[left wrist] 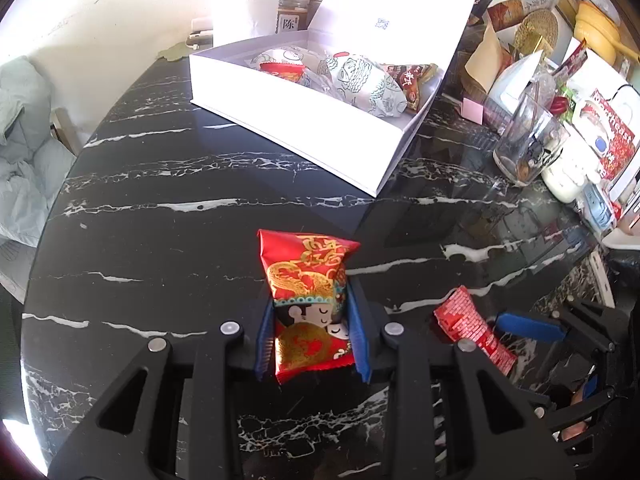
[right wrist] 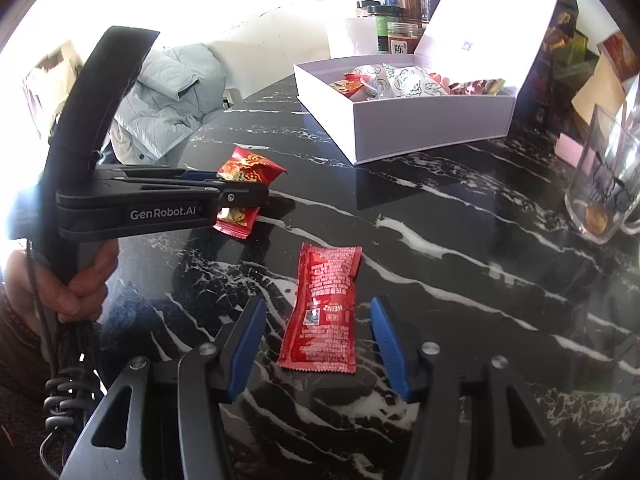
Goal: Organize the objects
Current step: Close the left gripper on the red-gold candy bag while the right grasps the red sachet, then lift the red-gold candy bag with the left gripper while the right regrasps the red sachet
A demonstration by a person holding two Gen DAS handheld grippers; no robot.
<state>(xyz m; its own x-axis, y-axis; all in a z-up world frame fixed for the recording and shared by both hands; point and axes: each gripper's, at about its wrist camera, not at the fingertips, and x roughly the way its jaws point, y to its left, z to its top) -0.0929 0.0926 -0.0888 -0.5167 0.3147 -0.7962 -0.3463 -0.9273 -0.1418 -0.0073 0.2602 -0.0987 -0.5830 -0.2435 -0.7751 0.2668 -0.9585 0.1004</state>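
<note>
My left gripper [left wrist: 311,312] is shut on a red and gold snack packet [left wrist: 306,276], its blue pads pressing the packet's sides on the black marble table [left wrist: 160,240]. In the right wrist view the same left gripper [right wrist: 240,196] clamps that snack packet [right wrist: 250,168] from the left, held by a hand [right wrist: 76,280]. My right gripper [right wrist: 318,336] stands open, its pads apart on either side of a flat red ketchup sachet [right wrist: 324,312] that lies on the table. The ketchup sachet [left wrist: 472,328] also shows at the lower right of the left wrist view.
An open white box [left wrist: 304,128] with several wrapped snacks stands at the back, lid up; it appears as the white box [right wrist: 420,120] in the right view too. A glass mug [right wrist: 608,184], jars [right wrist: 396,12] and packaging crowd the right and back. A pale jacket [right wrist: 168,96] lies beyond the left edge.
</note>
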